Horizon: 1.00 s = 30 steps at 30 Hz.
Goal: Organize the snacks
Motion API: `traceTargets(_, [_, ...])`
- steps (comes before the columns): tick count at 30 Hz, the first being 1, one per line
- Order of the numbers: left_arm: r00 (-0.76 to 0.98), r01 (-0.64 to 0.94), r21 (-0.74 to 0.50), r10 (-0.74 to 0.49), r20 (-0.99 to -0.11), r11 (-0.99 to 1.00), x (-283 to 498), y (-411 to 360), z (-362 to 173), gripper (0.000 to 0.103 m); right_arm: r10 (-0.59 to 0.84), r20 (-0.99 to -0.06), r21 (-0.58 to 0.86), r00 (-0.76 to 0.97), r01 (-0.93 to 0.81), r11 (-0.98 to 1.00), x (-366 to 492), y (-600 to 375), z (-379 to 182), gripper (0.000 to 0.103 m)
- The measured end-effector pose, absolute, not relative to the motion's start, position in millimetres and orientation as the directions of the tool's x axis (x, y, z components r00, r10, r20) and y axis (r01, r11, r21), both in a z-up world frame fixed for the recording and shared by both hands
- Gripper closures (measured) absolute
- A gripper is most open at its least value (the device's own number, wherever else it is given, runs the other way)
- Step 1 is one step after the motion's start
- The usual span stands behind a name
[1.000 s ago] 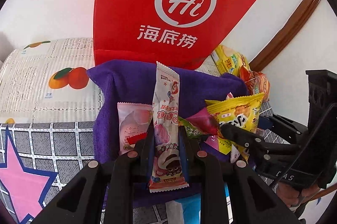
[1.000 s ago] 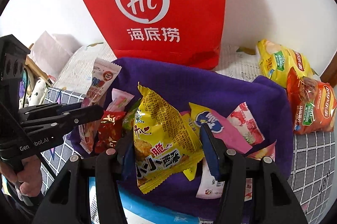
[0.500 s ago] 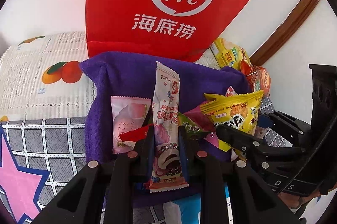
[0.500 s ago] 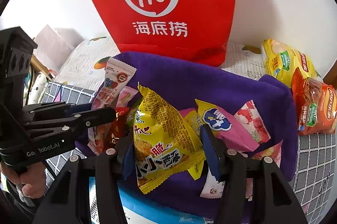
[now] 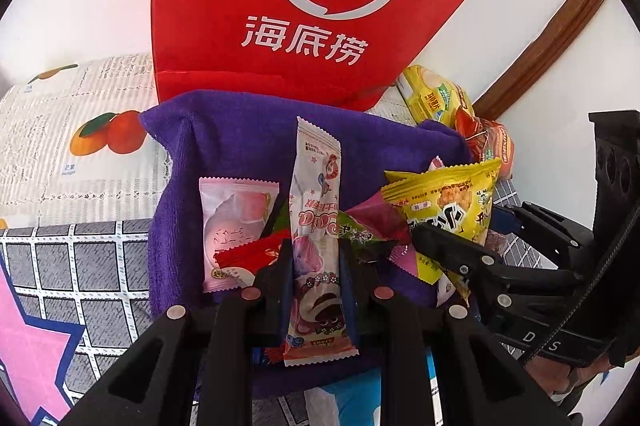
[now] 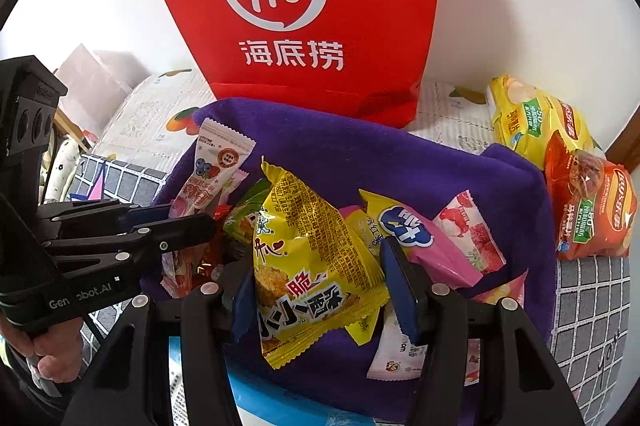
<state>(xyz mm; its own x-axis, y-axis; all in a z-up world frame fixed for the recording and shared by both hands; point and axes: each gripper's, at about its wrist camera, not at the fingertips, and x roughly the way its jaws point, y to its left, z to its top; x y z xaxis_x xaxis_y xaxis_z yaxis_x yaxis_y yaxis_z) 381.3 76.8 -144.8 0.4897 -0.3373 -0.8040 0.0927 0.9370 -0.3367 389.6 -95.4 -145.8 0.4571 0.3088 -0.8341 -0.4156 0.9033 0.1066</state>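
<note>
Left wrist view: the left hand-held gripper (image 5: 314,266) is clamping a long pink snack packet (image 5: 318,222) above the purple towel (image 5: 240,138).

Right wrist view: the right hand-held gripper (image 6: 320,286) is clamping a yellow snack bag (image 6: 308,262) over the same towel, before the red paper bag (image 6: 304,2).

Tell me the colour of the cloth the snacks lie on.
Purple; the cloth shows best in the right wrist view.
</note>
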Motion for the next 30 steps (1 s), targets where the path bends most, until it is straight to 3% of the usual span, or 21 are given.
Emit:
traceTargets(10, [0.496, 0.090, -0.335, -0.334, -0.802, 0.938, 381.9, 74.0, -144.1, 0.082, 0.310, -0.827, 0.107, 0.470, -0.409, 0.906, 389.7, -96.0, -144.9, 0.038])
traceTargets(16, [0.524, 0.091, -0.335, -0.331, -0.785, 0.938, 379.1, 75.7, -135.0, 0.052, 0.306, -0.819, 0.103, 0.485, -0.402, 0.910, 389.4, -98.0, -140.1, 0.038])
traceTargets(20, [0.542, 0.096, -0.339, -0.334, -0.771, 0.936, 376.5, 77.7, -127.2, 0.043, 0.317, -0.791, 0.109, 0.523, -0.389, 0.915, 387.2, -105.0, -128.7, 0.034])
traceTargets(30, [0.581, 0.105, -0.306, -0.308, -0.754, 0.946, 366.9, 82.7, -108.3, 0.035, 0.327, -0.725, 0.149, 0.606, -0.325, 0.934, 380.8, -118.6, -102.0, 0.034])
